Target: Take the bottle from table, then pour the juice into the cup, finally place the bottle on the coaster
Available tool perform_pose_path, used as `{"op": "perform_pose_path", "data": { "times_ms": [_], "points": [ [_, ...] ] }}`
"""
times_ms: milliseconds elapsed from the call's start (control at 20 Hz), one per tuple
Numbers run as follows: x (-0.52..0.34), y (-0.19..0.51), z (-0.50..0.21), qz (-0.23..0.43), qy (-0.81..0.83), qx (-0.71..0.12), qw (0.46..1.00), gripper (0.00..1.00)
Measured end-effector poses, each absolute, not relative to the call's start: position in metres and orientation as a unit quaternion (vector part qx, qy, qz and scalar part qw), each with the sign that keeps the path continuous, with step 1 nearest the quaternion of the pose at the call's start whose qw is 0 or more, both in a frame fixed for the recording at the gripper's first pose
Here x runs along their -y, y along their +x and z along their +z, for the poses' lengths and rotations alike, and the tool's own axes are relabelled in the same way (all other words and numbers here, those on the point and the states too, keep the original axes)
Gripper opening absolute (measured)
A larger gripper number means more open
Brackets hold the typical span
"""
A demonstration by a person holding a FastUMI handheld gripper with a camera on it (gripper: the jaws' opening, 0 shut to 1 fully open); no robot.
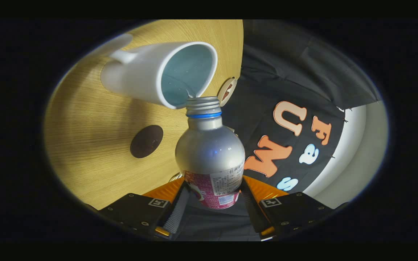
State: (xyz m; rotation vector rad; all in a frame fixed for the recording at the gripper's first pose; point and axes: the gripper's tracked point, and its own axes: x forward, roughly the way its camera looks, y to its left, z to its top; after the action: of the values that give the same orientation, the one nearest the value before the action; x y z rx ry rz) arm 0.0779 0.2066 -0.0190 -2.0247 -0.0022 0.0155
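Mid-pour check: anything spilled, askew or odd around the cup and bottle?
Nothing spilled. The gripper holds the bottle, its uncapped mouth at the rim of the white cup. The brown coaster lies bare on the wooden table.

- 1 bottle (pixel 209 152), silver with a pink label, uncapped, clamped between the fingers; its mouth points toward 12 o'clock.
- 1 gripper (pixel 212 206) with 2 fingers, 1 pressing each side of the bottle's lower body.
- 1 white cup (pixel 162 74) with 1 handle, at 11 o'clock from the bottle's mouth; its rim touches or nearly touches the mouth.
- 1 dark round coaster (pixel 146 141) on the wood, at 9 o'clock from the bottle's body.
- 1 small pale round disc (pixel 227 91) at the table's edge, at 1 o'clock from the bottle's mouth.
- 1 wooden table (pixel 93 119).
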Motion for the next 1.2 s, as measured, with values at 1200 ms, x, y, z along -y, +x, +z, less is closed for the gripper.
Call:
{"op": "perform_pose_path", "data": {
  "times_ms": [1200],
  "points": [
    [-0.2149,0.0826,-0.0115,0.011,-0.87,0.006,0.493,0.77]
  ]
}}
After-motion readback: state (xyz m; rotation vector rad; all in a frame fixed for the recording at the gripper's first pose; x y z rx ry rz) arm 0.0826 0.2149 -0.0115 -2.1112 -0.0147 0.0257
